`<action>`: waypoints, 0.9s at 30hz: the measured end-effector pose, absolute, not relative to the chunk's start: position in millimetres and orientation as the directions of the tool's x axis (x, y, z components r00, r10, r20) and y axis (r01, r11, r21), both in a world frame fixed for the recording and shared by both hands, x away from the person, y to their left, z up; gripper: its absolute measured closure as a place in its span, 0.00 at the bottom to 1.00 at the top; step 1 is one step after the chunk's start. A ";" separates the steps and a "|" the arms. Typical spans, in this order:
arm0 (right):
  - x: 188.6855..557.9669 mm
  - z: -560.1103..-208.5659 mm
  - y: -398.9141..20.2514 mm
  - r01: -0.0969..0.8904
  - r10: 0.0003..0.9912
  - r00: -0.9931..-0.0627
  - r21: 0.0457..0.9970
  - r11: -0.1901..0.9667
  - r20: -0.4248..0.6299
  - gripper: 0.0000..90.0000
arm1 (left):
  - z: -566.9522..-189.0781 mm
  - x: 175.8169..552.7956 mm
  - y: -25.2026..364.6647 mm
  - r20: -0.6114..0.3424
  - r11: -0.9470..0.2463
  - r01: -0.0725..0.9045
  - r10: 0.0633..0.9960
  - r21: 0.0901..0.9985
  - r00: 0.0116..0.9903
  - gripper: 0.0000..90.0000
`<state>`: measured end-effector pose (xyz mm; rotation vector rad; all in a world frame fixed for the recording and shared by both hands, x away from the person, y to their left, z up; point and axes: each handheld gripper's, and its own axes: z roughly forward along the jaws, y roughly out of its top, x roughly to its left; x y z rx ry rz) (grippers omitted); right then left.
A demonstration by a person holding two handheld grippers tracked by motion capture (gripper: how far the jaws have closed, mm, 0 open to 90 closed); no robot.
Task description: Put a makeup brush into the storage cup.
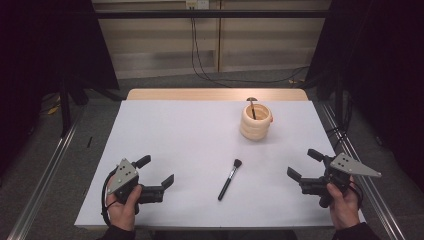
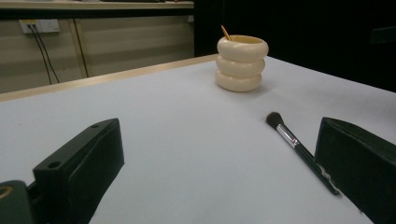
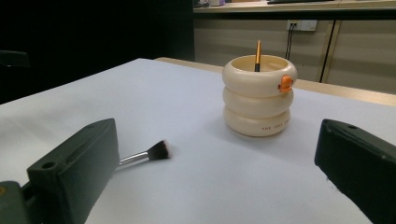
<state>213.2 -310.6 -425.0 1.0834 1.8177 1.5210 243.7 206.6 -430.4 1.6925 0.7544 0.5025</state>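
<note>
Your left gripper (image 1: 159, 171) and right gripper (image 1: 303, 164) both rest low over the white table sheet (image 1: 175, 130), jaws spread wide and holding nothing. The black-handled makeup brush with a silver ferrule (image 1: 228, 180) lies flat on the sheet between your two grippers, apart from both, bristles pointing away from you. Farther back stands the cream ringed ceramic holder (image 1: 255, 122), with another brush (image 1: 253, 106) upright inside.

High view: overhead from the near edge, facing forward and down on the whole table (image 1: 150, 130). Left gripper view: low, close to the tabletop, facing the ringed holder (image 2: 242, 63) from its left. Right gripper view: low, nearer the holder, from its right. All three share holder and brush (image 3: 149, 154).
</note>
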 end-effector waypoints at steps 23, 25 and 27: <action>223.8 -421.5 -295.0 0.210 0.821 -0.562 0.977 0.023 0.101 0.00 | -430.4 242.8 202.1 -0.055 -0.145 0.217 0.701 0.965 0.711 0.01; 227.3 -420.8 -290.8 0.187 0.824 -0.560 0.982 0.023 0.087 0.00 | -430.3 243.0 202.8 -0.059 -0.137 0.217 0.704 0.967 0.708 0.01; 229.8 -420.0 -287.1 0.176 0.821 -0.565 0.984 0.018 0.086 0.00 | -430.2 243.4 203.8 -0.058 -0.138 0.218 0.707 0.966 0.705 0.01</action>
